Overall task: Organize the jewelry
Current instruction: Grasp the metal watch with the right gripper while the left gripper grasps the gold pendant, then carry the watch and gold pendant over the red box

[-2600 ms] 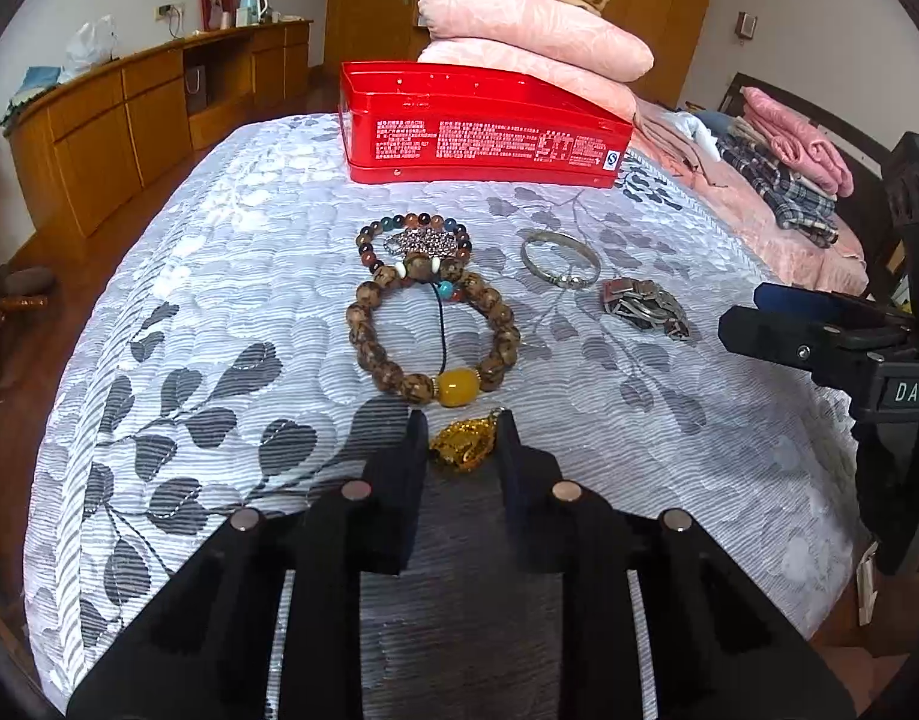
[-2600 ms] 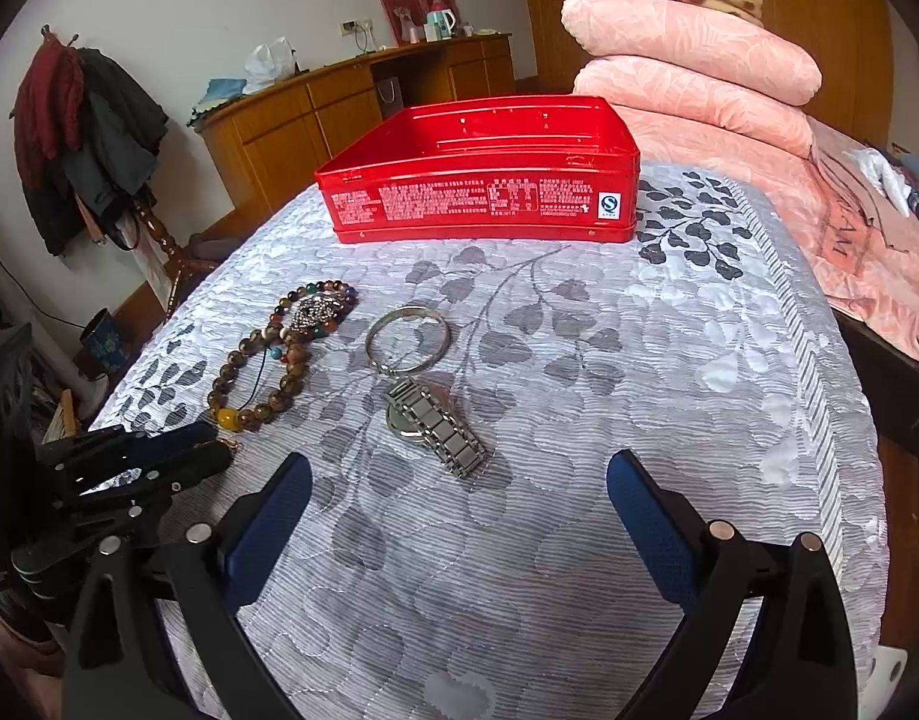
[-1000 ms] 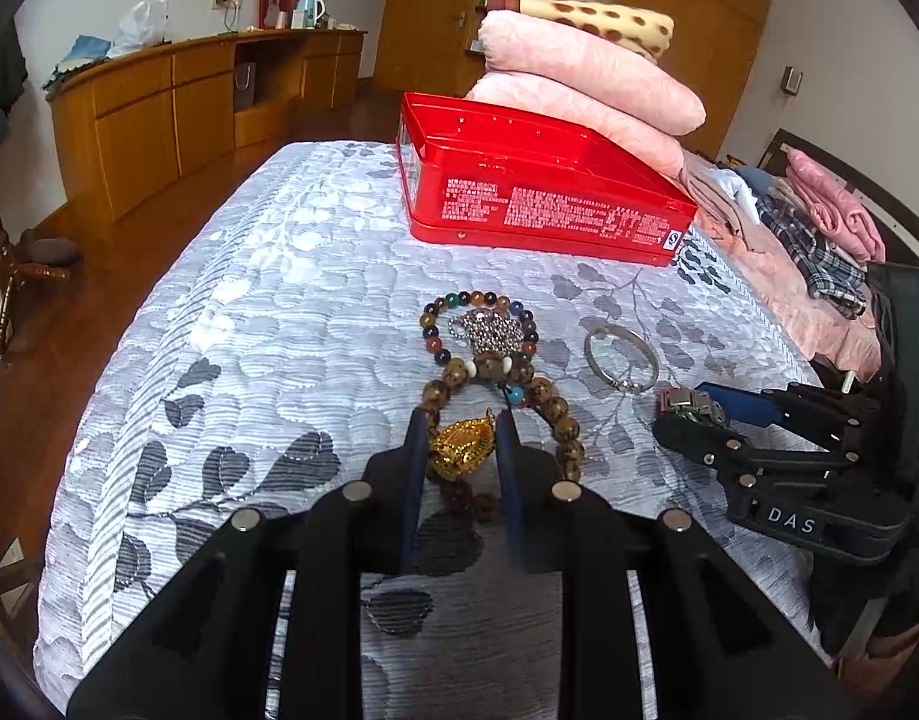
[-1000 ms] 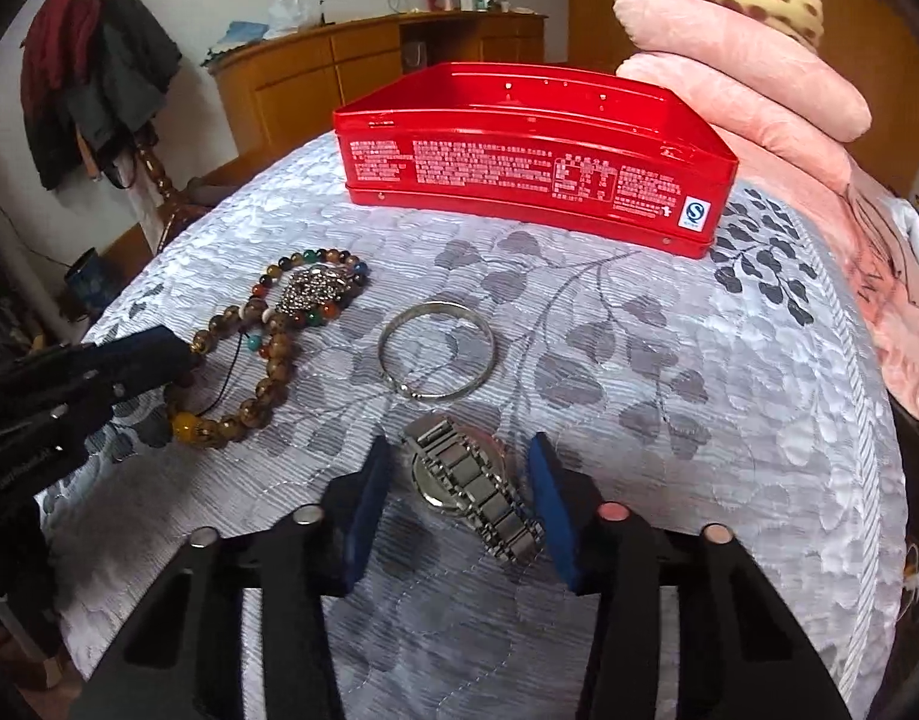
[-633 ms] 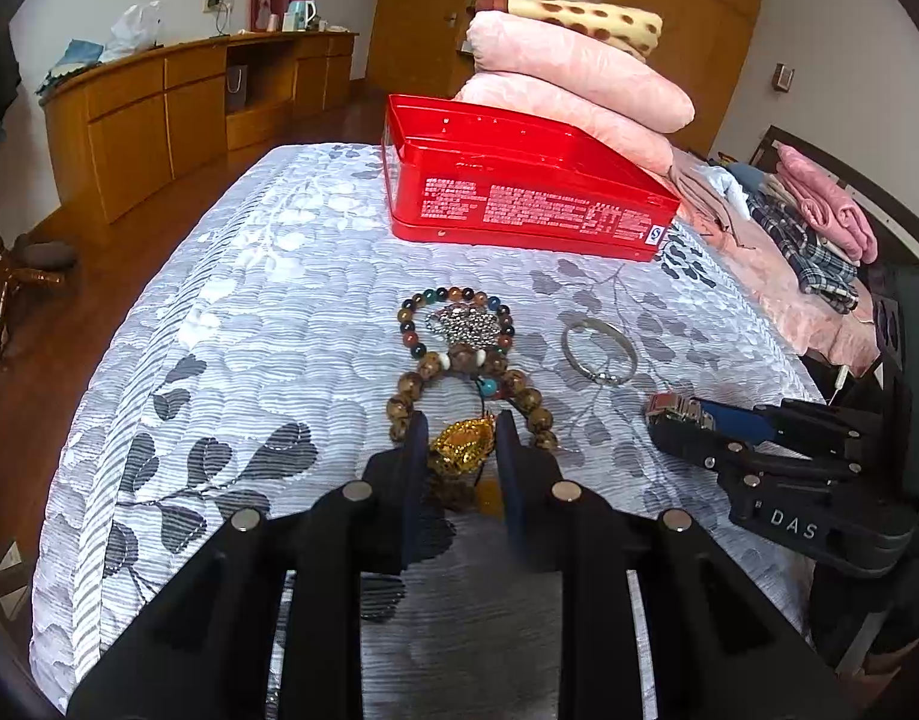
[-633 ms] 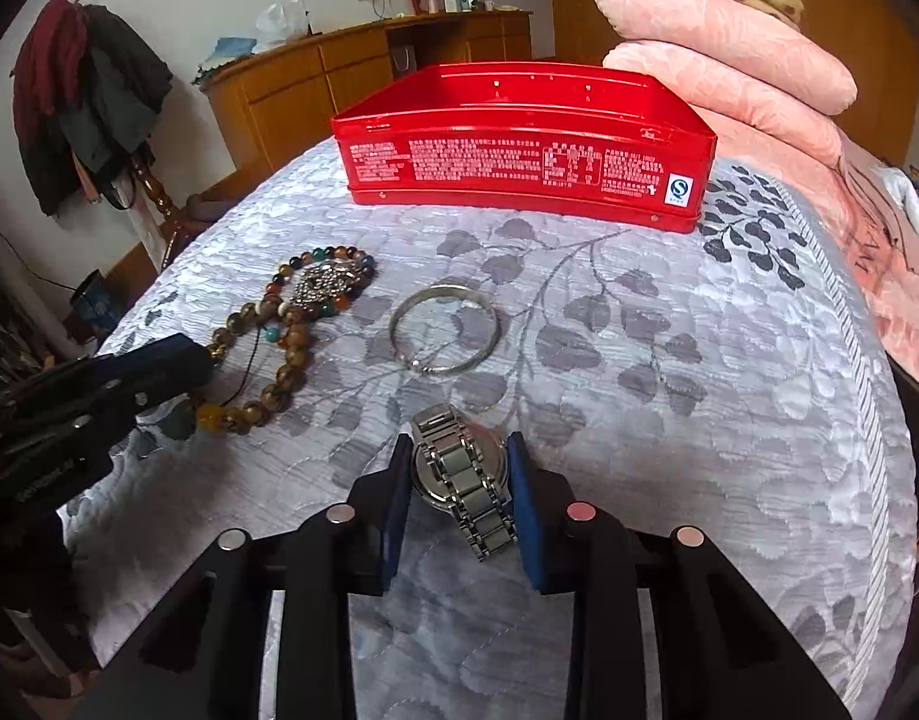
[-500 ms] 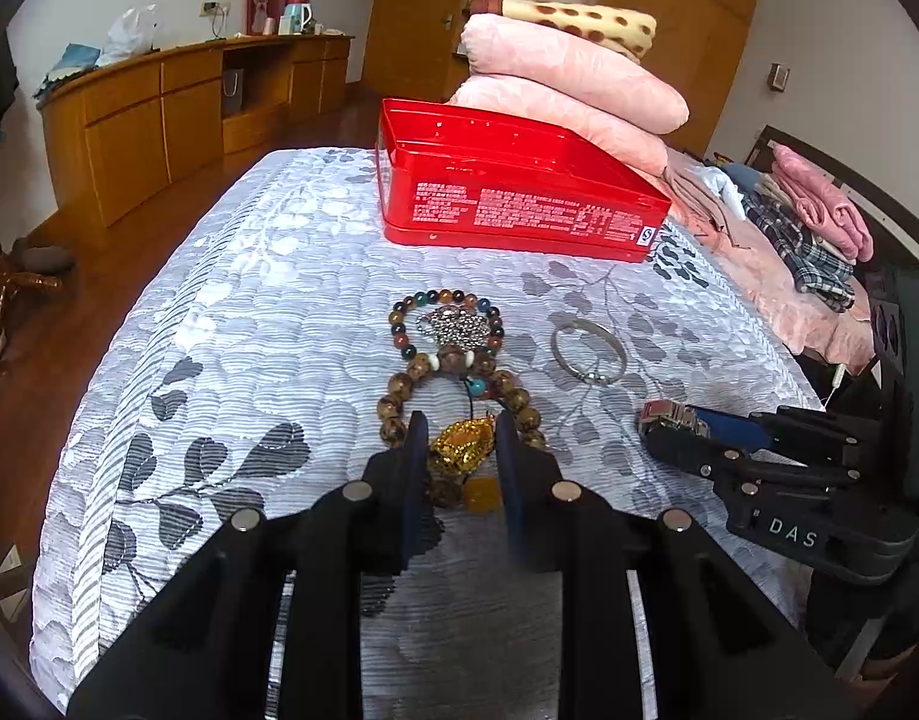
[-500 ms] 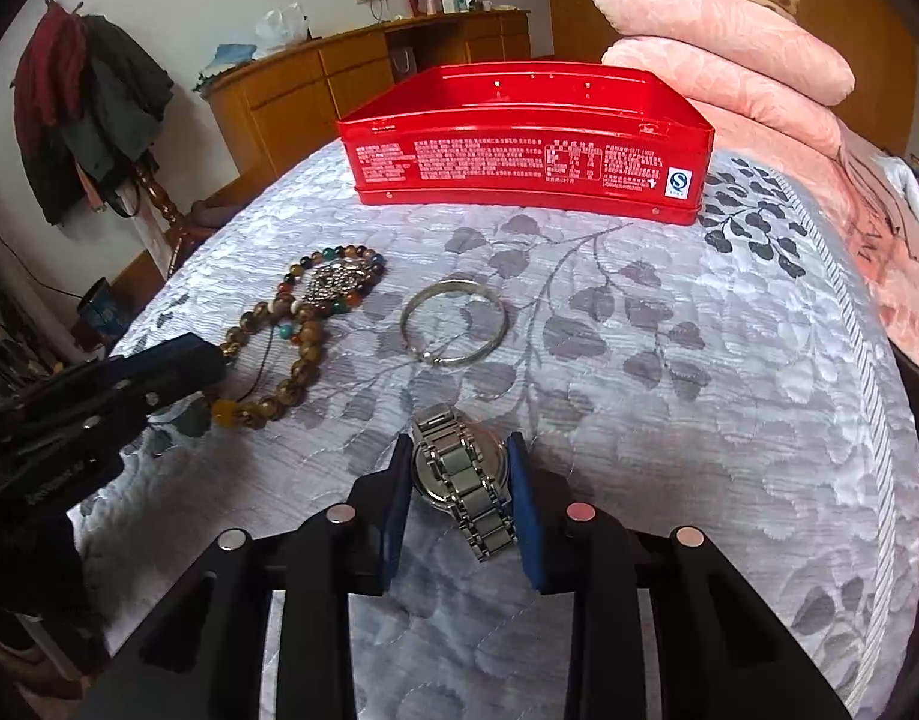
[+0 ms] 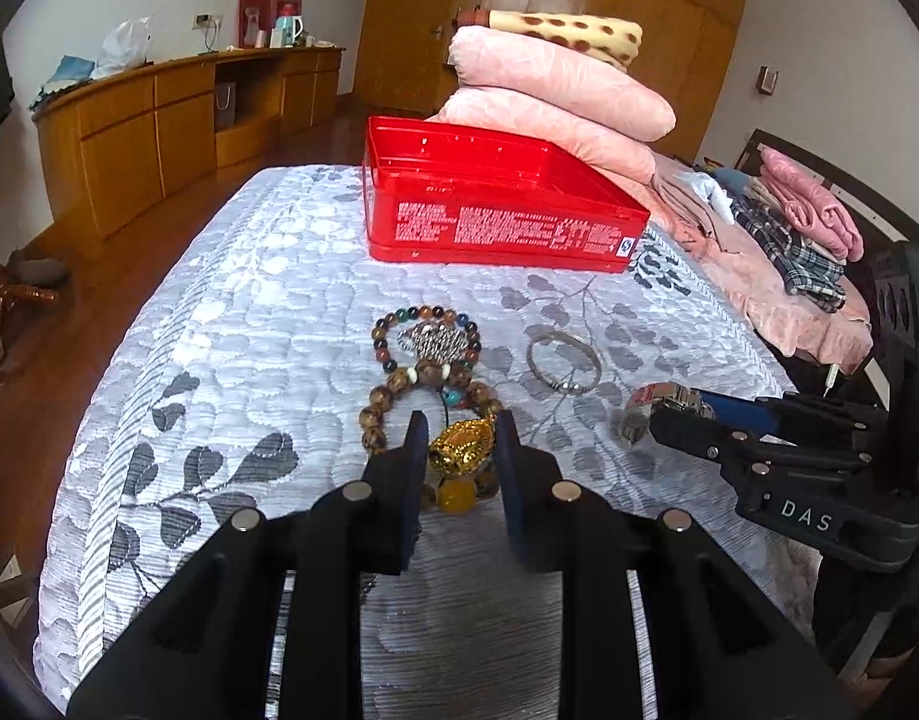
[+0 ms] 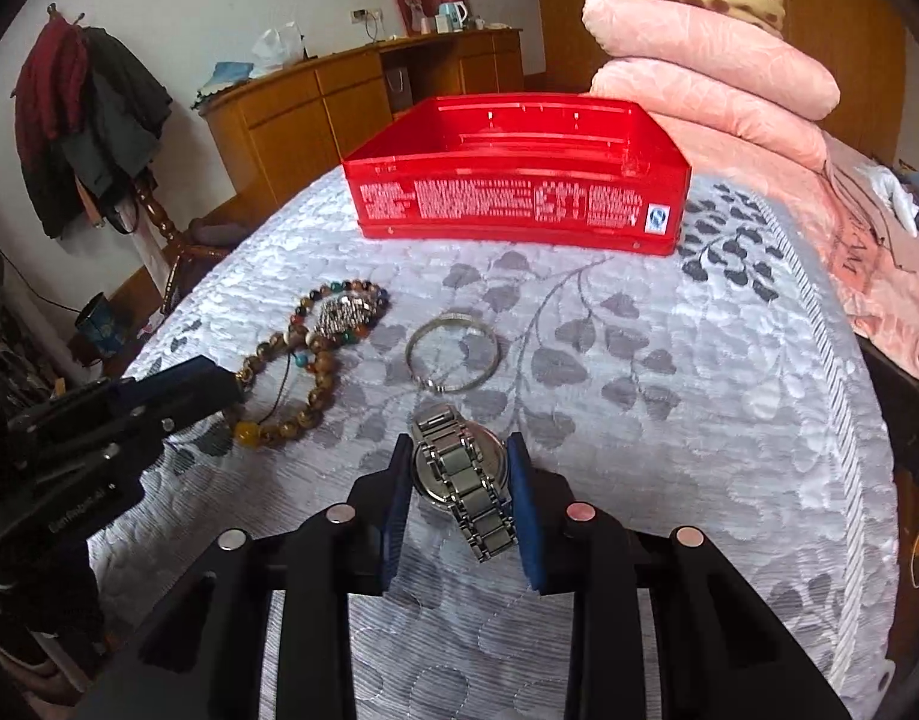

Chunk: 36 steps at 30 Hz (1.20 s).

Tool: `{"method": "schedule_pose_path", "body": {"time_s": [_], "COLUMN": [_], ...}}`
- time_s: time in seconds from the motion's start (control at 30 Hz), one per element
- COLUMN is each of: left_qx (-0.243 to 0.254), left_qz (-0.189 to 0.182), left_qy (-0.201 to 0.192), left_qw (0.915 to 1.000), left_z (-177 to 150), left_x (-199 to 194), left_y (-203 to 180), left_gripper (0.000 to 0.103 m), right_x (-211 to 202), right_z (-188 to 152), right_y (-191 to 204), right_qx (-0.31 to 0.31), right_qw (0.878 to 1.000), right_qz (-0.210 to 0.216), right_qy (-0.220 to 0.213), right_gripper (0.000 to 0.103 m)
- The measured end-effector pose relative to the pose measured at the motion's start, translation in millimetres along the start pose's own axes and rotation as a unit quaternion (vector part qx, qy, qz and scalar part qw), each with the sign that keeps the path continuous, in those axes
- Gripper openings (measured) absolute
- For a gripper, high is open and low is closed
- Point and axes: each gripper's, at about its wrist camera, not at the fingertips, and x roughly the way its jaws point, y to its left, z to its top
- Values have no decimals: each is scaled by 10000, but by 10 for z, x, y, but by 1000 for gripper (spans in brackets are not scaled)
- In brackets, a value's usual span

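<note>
While level, left gripper (image 9: 461,444) clamps gold pendant (image 9: 463,447), right gripper (image 10: 460,474) clamps watch (image 10: 463,476).

The left hand-held gripper (image 9: 461,443) is pinching a gold pendant (image 9: 463,447) between its two dark fingers, held low over the bed (image 9: 231,324). The right hand-held gripper (image 10: 461,468) is clamping a silver watch (image 10: 464,477) by its round case, also low over the bed, to the right of the left one and pointing the same way.
</note>
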Motion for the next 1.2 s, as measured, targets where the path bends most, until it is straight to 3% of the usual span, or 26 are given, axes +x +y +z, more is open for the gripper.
{"method": "schedule_pose_path", "body": {"time_s": [0.3,0.67,1.2], "left_qx": [65,107,119], "left_qz": [-61,37,394], "left_qy": [-204,-411,-346], "left_qw": [9998,9991,9986], "left_z": [247,878,1943], "left_x": [5,277,1063], "left_y": [-69,-123,-97], "left_gripper": [22,22,22], "right_x": [-72,-19,634], "right_z": [288,867,1861], "right_y": [-52,-191,-663], "right_qx": [22,-25,277], "right_qw": [9996,9981,9966], "right_qz": [-81,-329,-659], "right_qy": [-257,-526,-409], "right_gripper": [31,31,31]}}
